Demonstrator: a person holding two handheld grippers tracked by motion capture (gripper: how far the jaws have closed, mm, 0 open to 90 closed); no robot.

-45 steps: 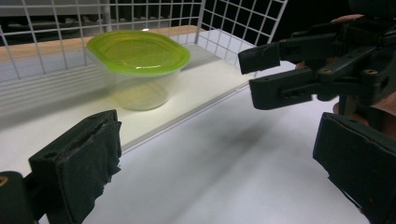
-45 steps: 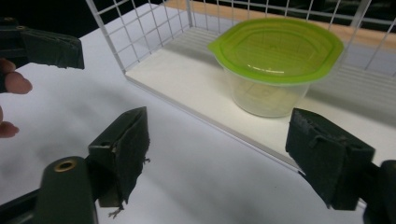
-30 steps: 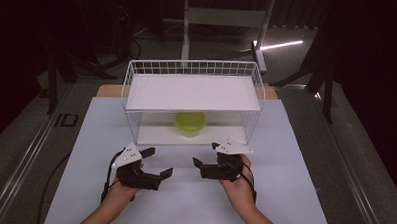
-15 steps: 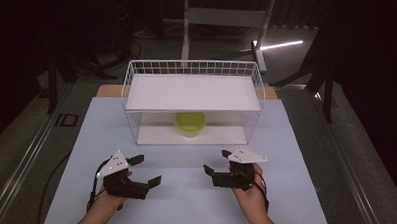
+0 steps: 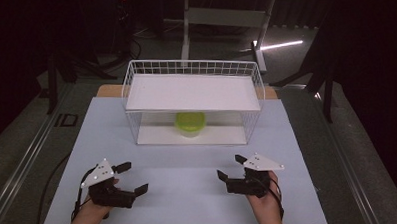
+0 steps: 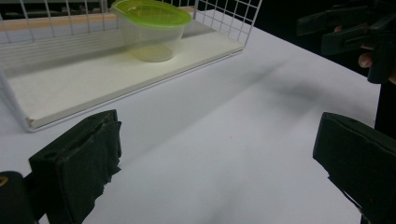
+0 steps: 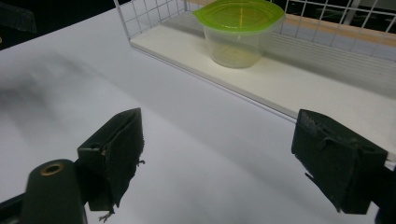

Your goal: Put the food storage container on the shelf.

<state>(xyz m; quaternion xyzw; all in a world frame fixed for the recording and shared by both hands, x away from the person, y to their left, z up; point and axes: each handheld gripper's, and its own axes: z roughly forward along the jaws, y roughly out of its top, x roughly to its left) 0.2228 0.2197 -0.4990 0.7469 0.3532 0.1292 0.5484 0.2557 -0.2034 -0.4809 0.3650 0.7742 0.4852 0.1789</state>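
- Both of your grippers sit low over the white mat (image 5: 188, 167), near its front edge, well apart from each other.
- Left gripper (image 5: 130, 177): jaws spread wide, nothing between them. Right gripper (image 5: 229, 168): same, released and empty.
- Likely a ready stance, both aimed at the rack.
- Green-lidded container (image 5: 190, 123) stands upright on the lower shelf of the wire rack (image 5: 193, 92), well ahead, between the two.
- Container contents: probably empty, hard to tell.

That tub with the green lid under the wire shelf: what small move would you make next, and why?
Probably ease the right gripper forward toward the tub. Both grippers are open and empty, well short of the wire shelf, and the tub sits untouched on its lower board.
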